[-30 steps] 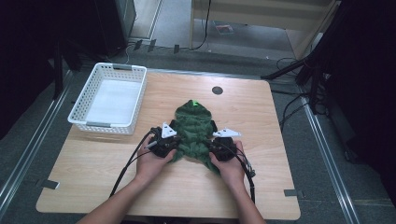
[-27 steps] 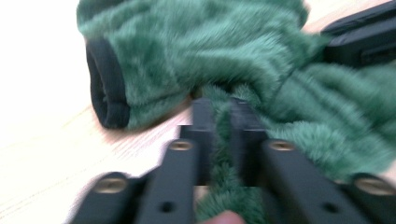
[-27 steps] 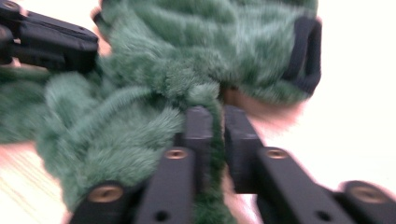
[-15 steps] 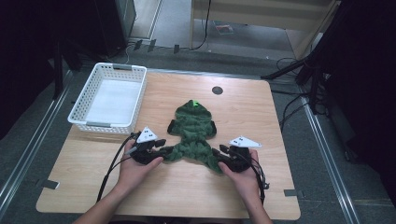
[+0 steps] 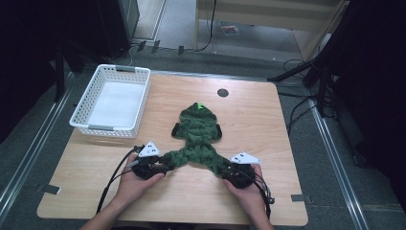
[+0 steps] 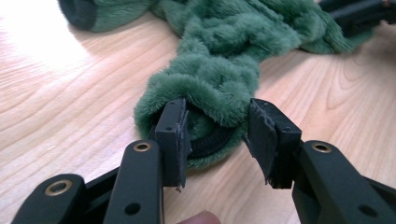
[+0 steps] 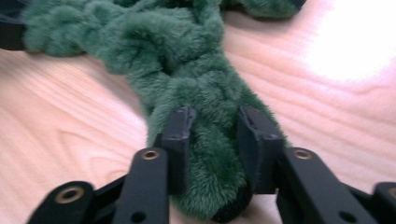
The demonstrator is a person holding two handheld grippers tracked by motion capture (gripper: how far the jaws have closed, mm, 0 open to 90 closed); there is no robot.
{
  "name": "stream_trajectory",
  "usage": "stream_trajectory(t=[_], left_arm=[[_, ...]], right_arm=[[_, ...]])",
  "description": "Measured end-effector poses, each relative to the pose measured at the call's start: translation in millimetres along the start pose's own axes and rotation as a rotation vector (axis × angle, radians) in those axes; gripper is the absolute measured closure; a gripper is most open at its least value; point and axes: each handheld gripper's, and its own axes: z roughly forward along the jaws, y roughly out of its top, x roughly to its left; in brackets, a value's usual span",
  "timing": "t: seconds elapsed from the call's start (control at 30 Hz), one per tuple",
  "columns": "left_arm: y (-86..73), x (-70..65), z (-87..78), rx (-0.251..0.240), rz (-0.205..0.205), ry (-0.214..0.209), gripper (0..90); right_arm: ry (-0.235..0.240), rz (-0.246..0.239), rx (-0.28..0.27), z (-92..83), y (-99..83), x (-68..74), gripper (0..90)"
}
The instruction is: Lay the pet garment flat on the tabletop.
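**Room to move: open wood on three sides, basket at ten o'clock**

The green plush garment (image 5: pixel 197 139) sprawls across the table (image 5: pixel 258 124) centre, its two legs splayed toward seven and five o'clock. The white basket (image 5: pixel 112 101) blocks ten o'clock, near the left edge. Bare wood lies free at three o'clock, along the near edge at six, and between the splayed legs.

A pale wooden surface (image 5: pixel 249 120) stands on a grey carpeted floor (image 5: pixel 335 167). At twelve o'clock a light wooden cabinet (image 5: pixel 268 12) rises, black cables (image 5: pixel 297 67) trailing at two o'clock. Dark shapes fill ten and three o'clock. Bright overhead light glares off the wood.
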Motion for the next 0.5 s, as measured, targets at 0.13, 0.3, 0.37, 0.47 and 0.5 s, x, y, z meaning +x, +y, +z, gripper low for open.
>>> stream_trajectory(t=[0.13, 0.3, 0.37, 0.47, 0.5], left_arm=[[-2.0, -5.3, 0.5, 0.000, 0.036, -0.003, 58.4], [-6.7, -3.4, -5.3, -0.044, 0.018, -0.024, 57.5], [-8.0, -1.2, -8.2, -0.058, 0.001, -0.021, 56.4], [-11.2, -1.1, -10.6, -0.051, -0.007, -0.020, 55.5], [-12.0, -1.9, -10.8, -0.048, 0.001, -0.017, 55.2]], right_arm=[[-0.027, -0.002, -0.013, 1.6, -0.3, -2.4, 69.4], [-0.037, -0.010, -0.033, 2.1, -2.9, -3.2, 65.6], [-0.021, 0.002, -0.042, 1.0, -2.9, -3.6, 61.6], [-0.035, 0.030, -0.086, -4.2, -2.4, -5.4, 49.6], [-0.060, 0.047, -0.101, -6.5, -2.3, -5.9, 48.0]])
